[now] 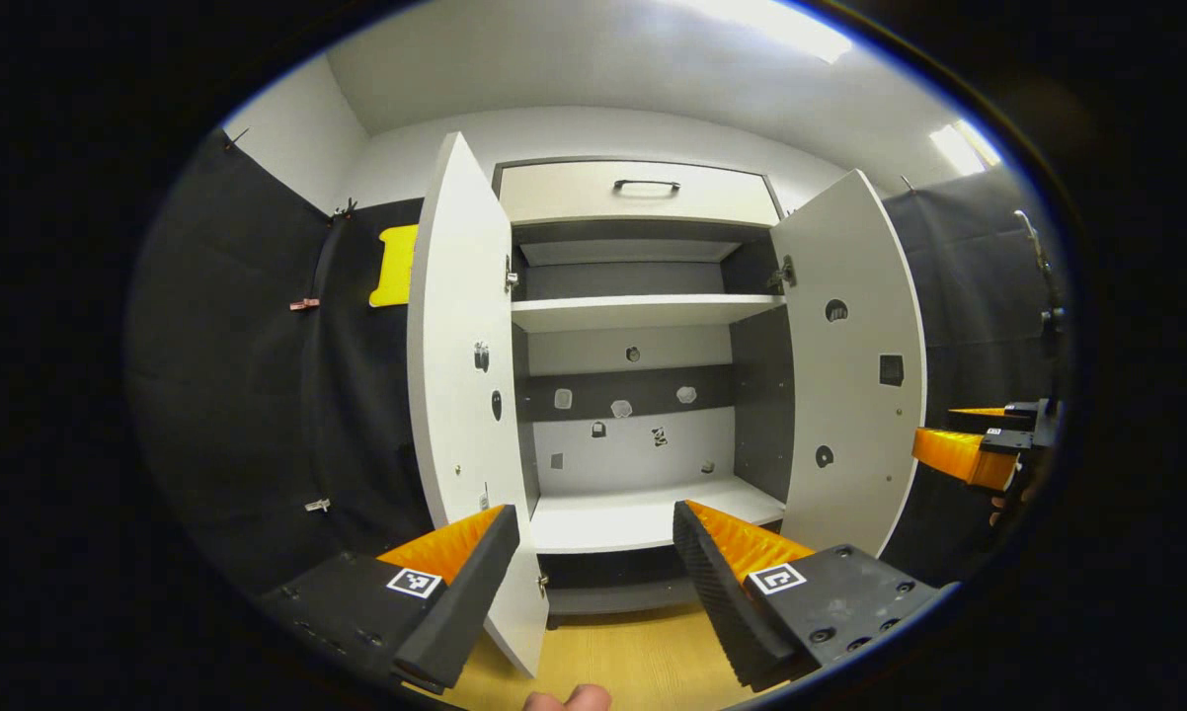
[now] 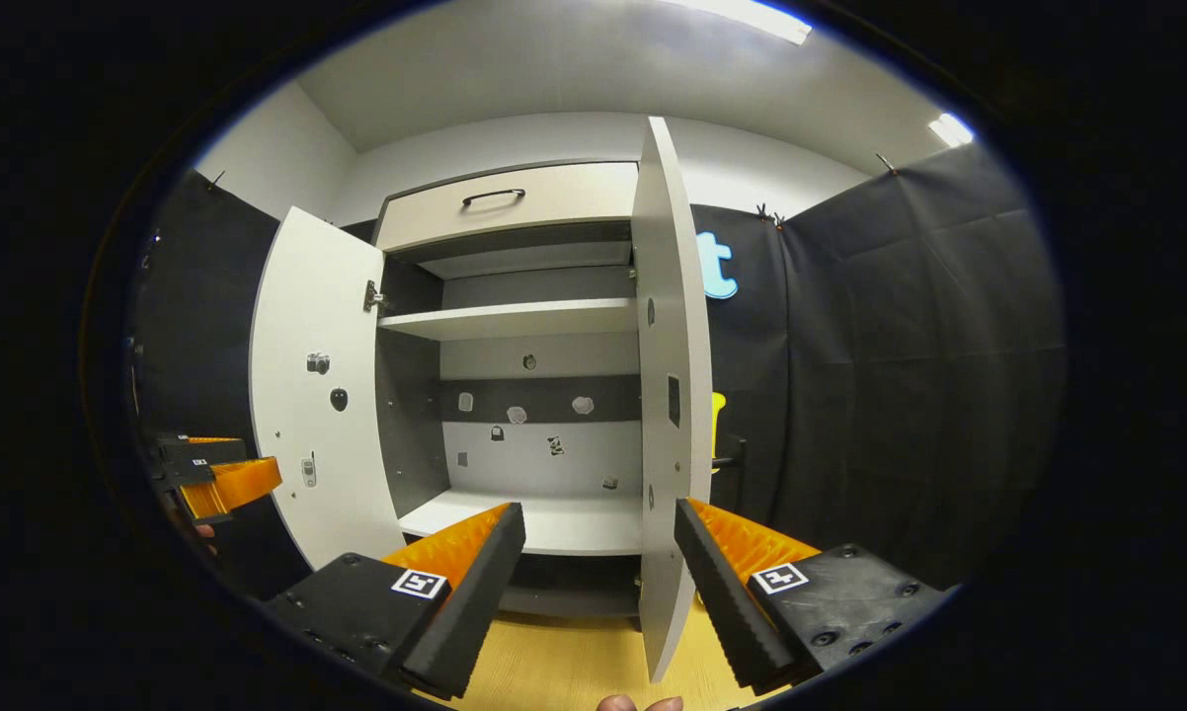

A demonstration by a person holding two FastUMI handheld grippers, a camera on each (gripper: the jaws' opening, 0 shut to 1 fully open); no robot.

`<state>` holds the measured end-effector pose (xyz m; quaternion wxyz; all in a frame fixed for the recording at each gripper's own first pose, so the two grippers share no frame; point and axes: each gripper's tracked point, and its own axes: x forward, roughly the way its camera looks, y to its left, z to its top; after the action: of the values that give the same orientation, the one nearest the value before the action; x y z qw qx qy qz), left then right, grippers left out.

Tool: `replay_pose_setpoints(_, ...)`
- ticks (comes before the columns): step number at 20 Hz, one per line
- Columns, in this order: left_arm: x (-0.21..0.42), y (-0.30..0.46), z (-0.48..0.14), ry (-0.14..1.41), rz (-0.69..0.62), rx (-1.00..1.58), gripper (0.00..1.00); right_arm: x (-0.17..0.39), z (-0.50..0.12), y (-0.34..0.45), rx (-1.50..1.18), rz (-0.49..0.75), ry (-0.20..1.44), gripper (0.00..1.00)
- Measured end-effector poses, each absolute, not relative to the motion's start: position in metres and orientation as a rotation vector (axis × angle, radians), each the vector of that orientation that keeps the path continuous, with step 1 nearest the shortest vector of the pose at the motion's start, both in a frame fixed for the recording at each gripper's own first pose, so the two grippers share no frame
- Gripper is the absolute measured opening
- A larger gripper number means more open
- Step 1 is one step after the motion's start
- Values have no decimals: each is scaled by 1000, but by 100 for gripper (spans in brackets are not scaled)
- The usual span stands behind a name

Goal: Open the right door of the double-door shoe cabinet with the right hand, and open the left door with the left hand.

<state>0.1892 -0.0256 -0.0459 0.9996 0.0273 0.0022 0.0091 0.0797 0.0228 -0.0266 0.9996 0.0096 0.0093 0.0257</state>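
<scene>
- Left gripper view: the left gripper (image 1: 593, 583) is held level and points at the shoe cabinet (image 1: 643, 395), its fingers spread wide apart with nothing between them.
- The left door (image 1: 460, 395) stands swung out, its edge just beside the left finger (image 1: 455, 592); I cannot tell whether they touch.
- The right door (image 1: 855, 375) is swung out too, showing its inner face. The shelves (image 1: 643, 311) inside are bare.
- The drawer (image 1: 643, 193) above the doors is closed, its dark handle level.
- The right gripper (image 1: 979, 449) shows at the far right edge, beyond the right door.
- Each finger carries a small square black-and-white marker (image 1: 414, 582); no writing on it can be read.
- Right gripper view: the right gripper (image 2: 598, 583) is also level and released, fingers wide apart, the right door (image 2: 668, 395) seen edge-on between them.
- The left door (image 2: 317, 395) hangs open, with the left gripper (image 2: 223, 484) just beside it at the left edge.
- A fingertip (image 2: 638, 703) shows at the bottom, over the wooden floor (image 2: 564, 671).
</scene>
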Motion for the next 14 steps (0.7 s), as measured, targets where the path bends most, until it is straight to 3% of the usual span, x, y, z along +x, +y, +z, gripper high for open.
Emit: replay_pose_setpoints(14,187,-24,-46,9,23,57,97,75,-25,22,5,47,20,96)
